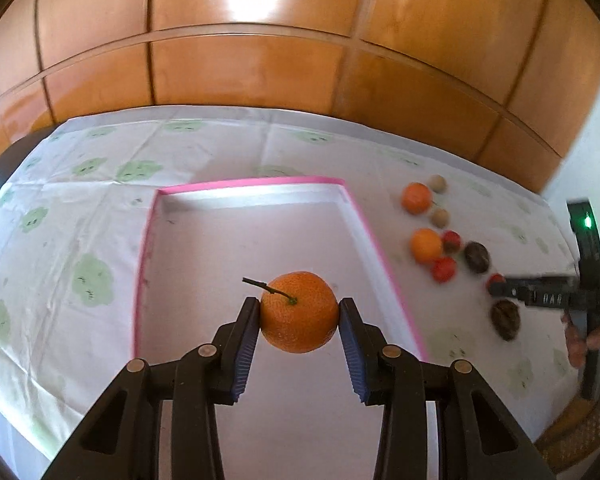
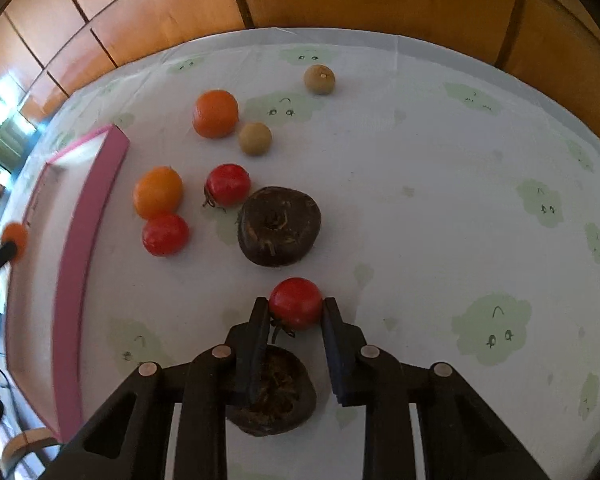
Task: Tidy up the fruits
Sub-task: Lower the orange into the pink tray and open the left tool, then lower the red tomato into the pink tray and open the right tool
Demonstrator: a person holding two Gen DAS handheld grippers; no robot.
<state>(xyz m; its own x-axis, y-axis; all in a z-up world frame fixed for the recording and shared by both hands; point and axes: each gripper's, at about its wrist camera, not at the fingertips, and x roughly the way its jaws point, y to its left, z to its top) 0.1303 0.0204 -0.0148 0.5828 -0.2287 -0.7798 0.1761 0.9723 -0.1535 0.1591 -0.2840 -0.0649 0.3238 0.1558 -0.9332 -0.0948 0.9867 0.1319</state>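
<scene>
My left gripper (image 1: 299,312) is shut on an orange with a stem (image 1: 299,311) and holds it over the pink-rimmed box (image 1: 364,220). My right gripper (image 2: 295,305) is shut on a red tomato (image 2: 296,302), just above the tablecloth. Below it lies a dark brown fruit (image 2: 274,396), partly hidden by the left finger. On the cloth ahead lie another dark fruit (image 2: 279,225), two tomatoes (image 2: 227,184) (image 2: 165,234), two oranges (image 2: 215,113) (image 2: 158,191) and two small tan fruits (image 2: 255,138) (image 2: 319,79). The right gripper also shows in the left wrist view (image 1: 496,286).
The pink box (image 2: 96,216) lies left of the loose fruit. A white tablecloth (image 2: 440,160) with green prints covers the table. Wooden cabinet panels (image 1: 260,72) stand behind the table's far edge. A woven chair (image 1: 580,432) is at the right front.
</scene>
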